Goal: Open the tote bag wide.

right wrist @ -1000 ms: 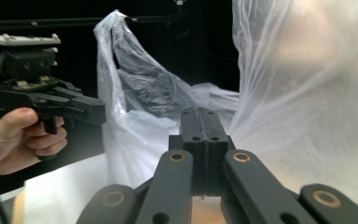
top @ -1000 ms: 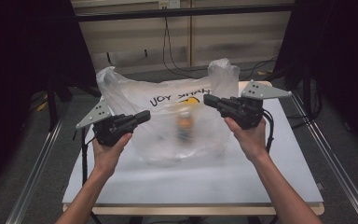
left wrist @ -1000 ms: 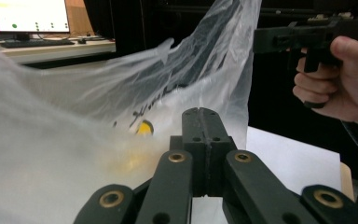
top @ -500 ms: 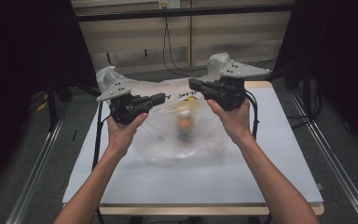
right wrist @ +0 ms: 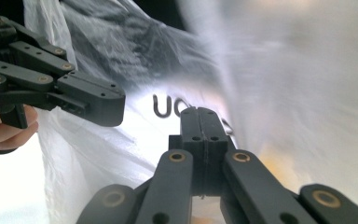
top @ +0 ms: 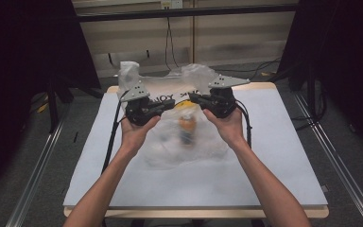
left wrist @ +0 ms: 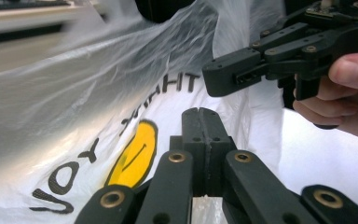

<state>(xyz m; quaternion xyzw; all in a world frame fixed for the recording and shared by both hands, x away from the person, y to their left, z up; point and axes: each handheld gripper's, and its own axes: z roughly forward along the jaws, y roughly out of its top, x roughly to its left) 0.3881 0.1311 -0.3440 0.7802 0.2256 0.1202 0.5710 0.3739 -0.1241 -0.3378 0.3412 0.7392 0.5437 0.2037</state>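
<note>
A clear plastic bag printed with black letters and a yellow smiley lies on the white table. Something orange shows blurred through its film. My left gripper and right gripper face each other closely over the bag's top, both shut on its film. The bag's two handles stand up behind them. In the left gripper view my jaws are pressed together with a sliver of plastic between them, and the right gripper hangs just beyond. The right gripper view shows shut jaws and the left gripper nearby.
Metal rails run along the floor on both sides of the table. Cables hang at the back wall. Dark curtains stand at left and right. Bare tabletop lies in front of the bag and to its right.
Both grippers have come inward toward each other and farther from the person, drawing the bag's top together. The bag's handles now rise behind the grippers.
</note>
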